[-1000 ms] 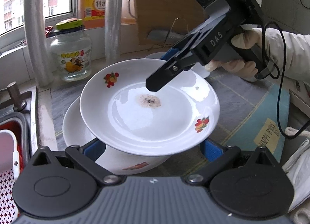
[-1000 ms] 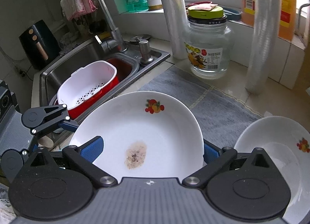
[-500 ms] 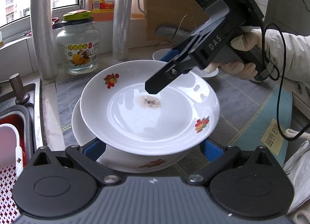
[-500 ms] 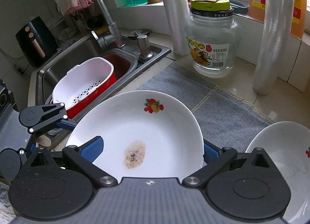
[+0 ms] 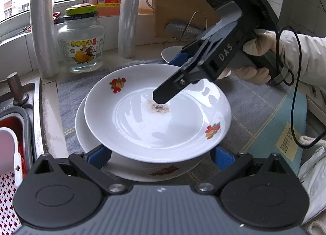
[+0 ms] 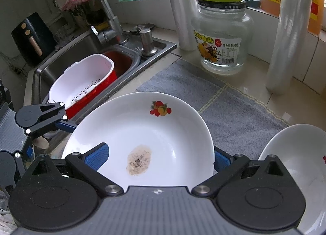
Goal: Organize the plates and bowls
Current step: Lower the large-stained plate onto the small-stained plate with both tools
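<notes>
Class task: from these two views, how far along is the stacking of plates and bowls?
Done: one plate rests on the mat. In hand: the stained plate hangs tilted just above it, the right gripper with one finger over and one under it, the left gripper spread wide below. Left: seat it flat, then deal with the bowl beside.
</notes>
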A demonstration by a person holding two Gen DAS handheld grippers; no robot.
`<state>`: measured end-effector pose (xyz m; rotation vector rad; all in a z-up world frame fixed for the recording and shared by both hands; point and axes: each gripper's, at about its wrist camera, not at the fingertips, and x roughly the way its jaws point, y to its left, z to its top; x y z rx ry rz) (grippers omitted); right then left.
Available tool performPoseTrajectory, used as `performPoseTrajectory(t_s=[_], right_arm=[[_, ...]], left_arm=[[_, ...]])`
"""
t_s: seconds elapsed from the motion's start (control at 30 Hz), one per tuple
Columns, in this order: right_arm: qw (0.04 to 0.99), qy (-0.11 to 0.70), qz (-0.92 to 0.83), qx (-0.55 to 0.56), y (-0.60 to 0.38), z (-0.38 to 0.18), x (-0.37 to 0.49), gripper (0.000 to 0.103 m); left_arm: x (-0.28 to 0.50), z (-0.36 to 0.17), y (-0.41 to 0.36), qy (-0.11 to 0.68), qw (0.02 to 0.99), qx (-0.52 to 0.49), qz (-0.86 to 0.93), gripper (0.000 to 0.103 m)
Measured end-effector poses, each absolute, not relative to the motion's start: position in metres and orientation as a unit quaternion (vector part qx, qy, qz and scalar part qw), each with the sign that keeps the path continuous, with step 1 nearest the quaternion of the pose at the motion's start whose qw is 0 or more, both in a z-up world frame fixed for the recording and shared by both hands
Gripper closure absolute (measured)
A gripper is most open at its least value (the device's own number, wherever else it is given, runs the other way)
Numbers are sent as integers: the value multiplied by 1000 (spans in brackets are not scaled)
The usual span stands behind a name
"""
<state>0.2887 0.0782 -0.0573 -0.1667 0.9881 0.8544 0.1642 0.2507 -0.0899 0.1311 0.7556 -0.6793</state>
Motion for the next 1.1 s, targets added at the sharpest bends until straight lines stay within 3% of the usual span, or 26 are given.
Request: performPoseTrajectory(t_s=[1.1], right_arm=[[792,483,361,-97,87,-54,290,0]], left_arm=[[203,-74,232,494,799,102,-327,1]])
